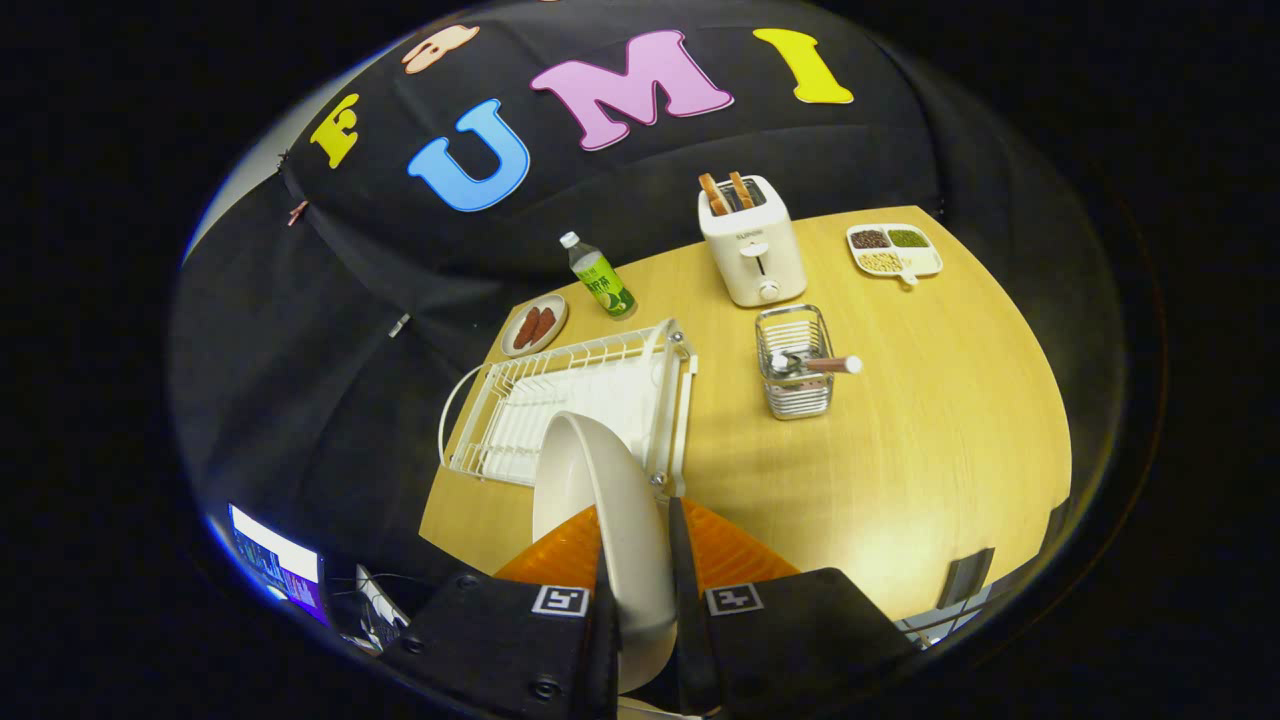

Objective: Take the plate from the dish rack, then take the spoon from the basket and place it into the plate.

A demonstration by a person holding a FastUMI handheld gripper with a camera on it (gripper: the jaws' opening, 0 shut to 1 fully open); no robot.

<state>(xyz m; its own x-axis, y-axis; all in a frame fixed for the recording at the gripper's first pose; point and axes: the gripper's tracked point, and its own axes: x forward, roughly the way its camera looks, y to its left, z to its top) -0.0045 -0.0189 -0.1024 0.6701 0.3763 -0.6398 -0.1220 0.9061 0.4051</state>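
- Plate [600, 490] held on edge between the fingers, gripper [640, 620] clamped on its rim, lifted above the dish rack [560, 400].
- Rack sits just ahead of the fingers, near the table [920, 420] edge.
- Basket [795, 375] beyond and right of the fingers, spoon [820, 364] lying in it, probably handle out.
- Bare wood right of the rack.
- Toaster [752, 250], bottle [600, 277] farther back.

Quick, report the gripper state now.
Gripper: jaws shut on the plate, held on edge above the dish rack.
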